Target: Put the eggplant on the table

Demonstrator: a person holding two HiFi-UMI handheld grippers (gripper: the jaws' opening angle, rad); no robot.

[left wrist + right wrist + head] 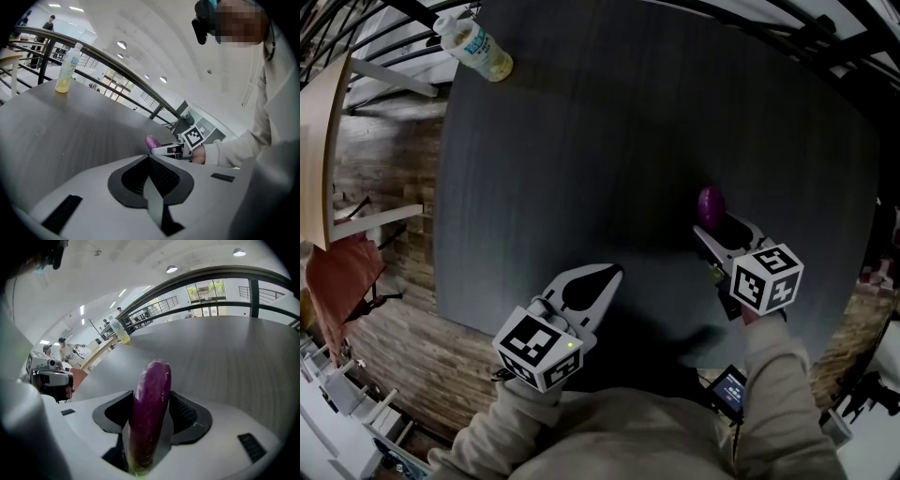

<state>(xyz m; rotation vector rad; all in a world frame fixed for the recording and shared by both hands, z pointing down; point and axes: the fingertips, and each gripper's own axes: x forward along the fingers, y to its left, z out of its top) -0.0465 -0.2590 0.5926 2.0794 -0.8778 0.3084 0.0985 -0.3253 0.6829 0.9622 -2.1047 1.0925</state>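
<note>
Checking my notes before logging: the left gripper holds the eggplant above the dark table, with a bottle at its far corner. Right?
Not quite: the right gripper holds the eggplant, as the right gripper view shows; the left gripper is shut and empty. The dark table and the bottle at its far corner are as you said.

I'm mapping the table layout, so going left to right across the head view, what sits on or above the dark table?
Clear plastic bottle of yellowish drink → white left gripper, shut and empty → glossy purple eggplant, clamped in the right gripper, which overlaps it so has no separate place.
</note>
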